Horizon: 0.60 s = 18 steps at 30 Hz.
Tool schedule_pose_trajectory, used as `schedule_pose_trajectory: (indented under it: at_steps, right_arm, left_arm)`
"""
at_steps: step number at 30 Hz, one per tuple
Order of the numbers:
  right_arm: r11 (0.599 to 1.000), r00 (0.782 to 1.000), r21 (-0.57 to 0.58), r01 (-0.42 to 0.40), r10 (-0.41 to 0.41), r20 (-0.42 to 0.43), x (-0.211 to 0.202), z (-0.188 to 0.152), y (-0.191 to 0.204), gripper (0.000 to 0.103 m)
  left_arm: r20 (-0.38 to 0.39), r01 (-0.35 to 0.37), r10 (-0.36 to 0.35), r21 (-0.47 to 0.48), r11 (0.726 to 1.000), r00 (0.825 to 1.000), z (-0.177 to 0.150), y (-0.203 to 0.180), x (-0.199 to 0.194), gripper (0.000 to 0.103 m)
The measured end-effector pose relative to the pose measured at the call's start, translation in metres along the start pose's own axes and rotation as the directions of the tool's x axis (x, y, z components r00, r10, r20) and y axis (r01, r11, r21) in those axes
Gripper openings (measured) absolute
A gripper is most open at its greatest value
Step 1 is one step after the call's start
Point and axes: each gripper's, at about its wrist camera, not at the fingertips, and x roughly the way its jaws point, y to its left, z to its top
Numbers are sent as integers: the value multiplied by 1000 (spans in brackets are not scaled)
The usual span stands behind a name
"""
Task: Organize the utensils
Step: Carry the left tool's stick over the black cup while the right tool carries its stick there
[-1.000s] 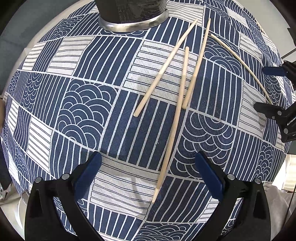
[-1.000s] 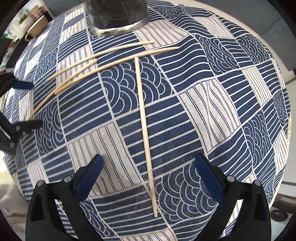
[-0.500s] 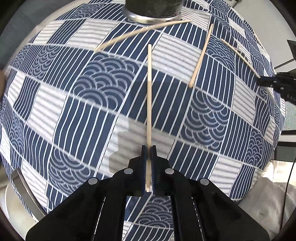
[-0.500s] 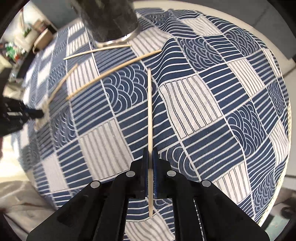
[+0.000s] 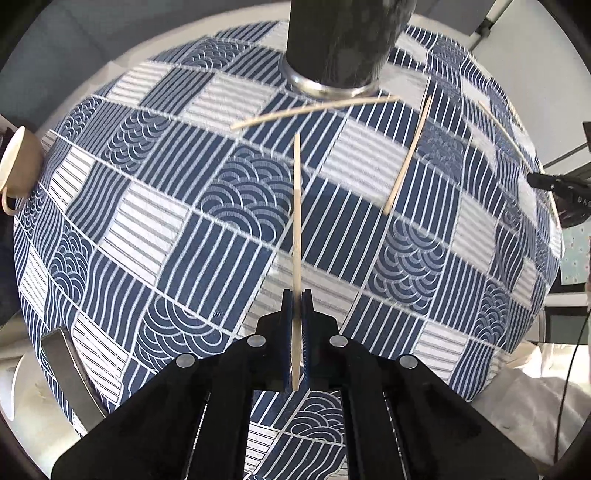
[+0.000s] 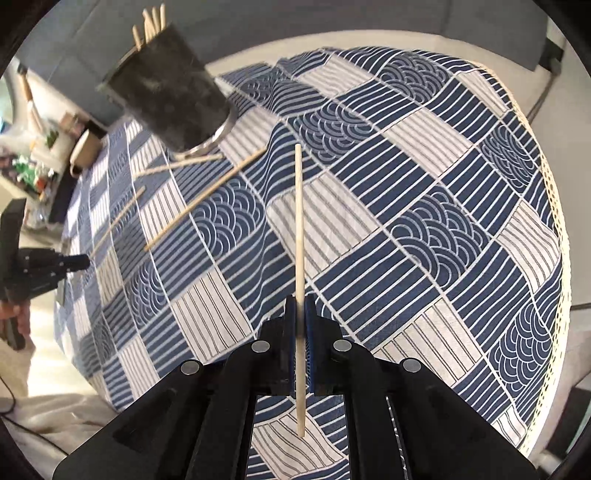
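My left gripper (image 5: 295,295) is shut on a wooden chopstick (image 5: 296,206) that points forward toward a dark cylindrical utensil holder (image 5: 340,40) at the top. My right gripper (image 6: 301,301) is shut on another chopstick (image 6: 299,221), lifted above the cloth. The holder (image 6: 166,96) shows at upper left in the right wrist view, with several chopstick ends (image 6: 149,26) sticking out of it. Loose chopsticks lie on the cloth: one (image 5: 314,109) by the holder's base, one (image 5: 406,155) to the right, and others (image 6: 207,195) in the right wrist view.
A blue and white patterned cloth (image 5: 166,240) covers the round table. A cream cup (image 5: 16,162) stands at the left edge, also seen in the right wrist view (image 6: 86,149). A metal piece (image 5: 70,369) lies at lower left. The left gripper (image 6: 48,264) shows at left.
Both grippers closed on a chopstick each, then lifted them off the cloth. The holder now looks nearer in the left view and the right view has tilted.
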Motion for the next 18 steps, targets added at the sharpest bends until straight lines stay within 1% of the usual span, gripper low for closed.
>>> schedule_pose_trajectory:
  at_steps: [2, 3, 6, 7, 8, 10, 13, 14, 18]
  right_arm:
    - [1000, 1000, 1, -11, 11, 23, -6, 5, 3, 5]
    - [1000, 999, -7, -13, 13, 42, -12, 9, 6, 5]
    - [999, 995, -37, -27, 30, 90, -30, 23, 15, 5]
    - [998, 993, -53, -31, 37, 116, -38, 30, 20, 5]
    - [997, 989, -68, -38, 47, 139, -46, 36, 26, 5]
    - [994, 982, -93, -49, 65, 179, -60, 50, 35, 5]
    - [990, 968, -126, -67, 95, 231, -76, 69, 51, 5]
    - [988, 964, -137, -73, 105, 245, -82, 75, 56, 5]
    - [979, 948, -186, -89, 140, 287, -96, 97, 77, 5]
  left_arm:
    - [28, -1, 2, -6, 1000, 1000, 4, -1, -10, 5]
    - [40, 0, 0, -5, 1000, 999, 4, 4, -17, 5]
    - [89, -12, 12, 4, 1000, 996, 24, 4, -33, 5]
    - [106, -12, 11, 5, 1000, 994, 33, 6, -38, 5]
    - [119, -12, 11, 5, 1000, 993, 32, 10, -44, 5]
    - [174, -30, 30, -1, 1000, 984, 44, 4, -62, 5]
    - [219, -23, 23, -1, 1000, 976, 58, 1, -85, 5]
    - [235, -31, 30, 3, 1000, 972, 64, 0, -93, 5]
    - [255, -56, 48, 23, 998, 966, 74, -8, -108, 5]
